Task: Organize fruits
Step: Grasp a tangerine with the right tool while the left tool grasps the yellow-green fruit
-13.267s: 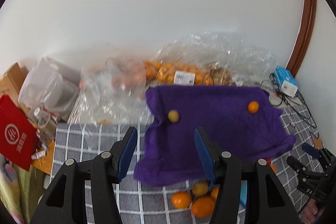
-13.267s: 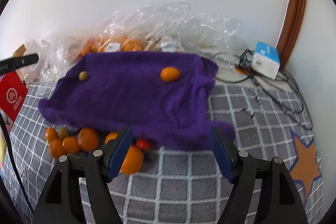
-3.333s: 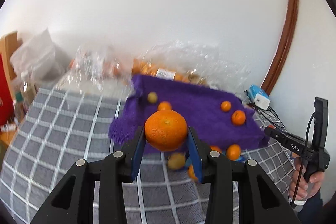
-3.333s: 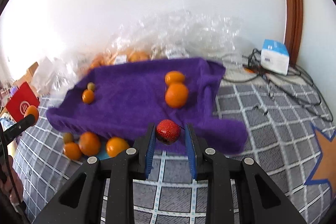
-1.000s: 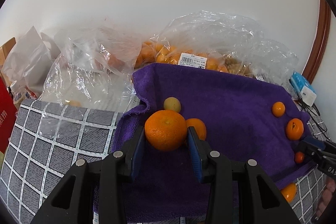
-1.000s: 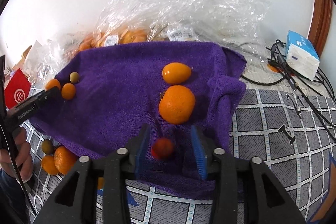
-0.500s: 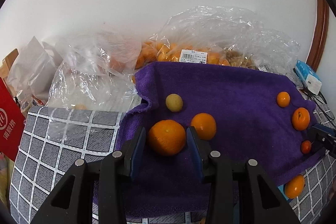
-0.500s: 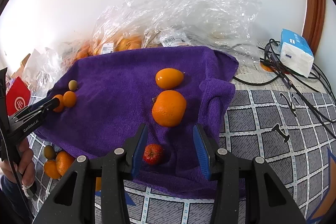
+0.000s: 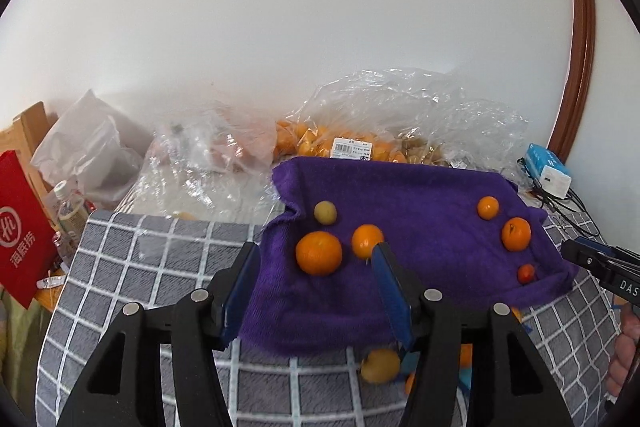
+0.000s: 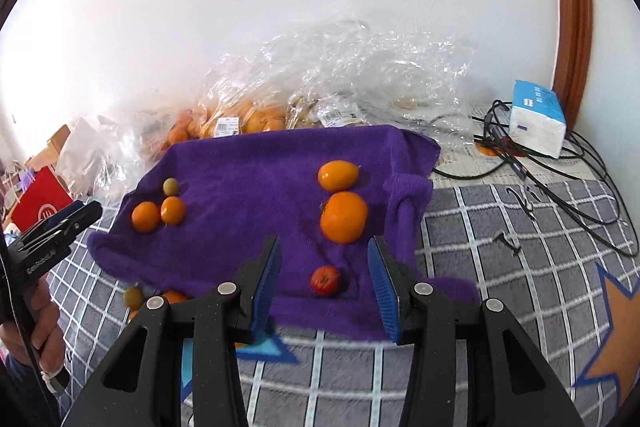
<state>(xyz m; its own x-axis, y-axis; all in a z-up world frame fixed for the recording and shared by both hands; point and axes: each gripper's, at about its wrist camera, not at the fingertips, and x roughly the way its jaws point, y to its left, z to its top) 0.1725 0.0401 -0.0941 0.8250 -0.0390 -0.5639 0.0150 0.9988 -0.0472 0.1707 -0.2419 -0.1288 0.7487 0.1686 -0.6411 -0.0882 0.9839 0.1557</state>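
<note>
A purple towel point(image 9: 420, 211) lies spread on the checked blanket. On its left side a big orange point(image 9: 319, 253) rests beside a smaller orange point(image 9: 367, 241) and a yellow-green fruit point(image 9: 325, 212). My left gripper point(image 9: 316, 287) hovers just short of the big orange, its jaws opening and touching nothing. To the right lie two oranges point(image 10: 343, 217) and a small red fruit point(image 10: 325, 280). My right gripper point(image 10: 326, 283) stands open above the red fruit, pads apart from it. More fruit point(image 9: 380, 365) sits on the blanket under the towel's front edge.
Clear plastic bags of oranges point(image 9: 340, 143) pile up against the white wall. A red bag point(image 9: 20, 239) and a bottle stand at the left. A blue-and-white box point(image 10: 536, 119) and black cables point(image 10: 560, 179) lie at the right. Grey checked blanket point(image 9: 140, 255) spreads in front.
My left gripper let go of the big orange, which now lies on the towel, then widened and drew back. My right gripper drew back and up from the red fruit.
</note>
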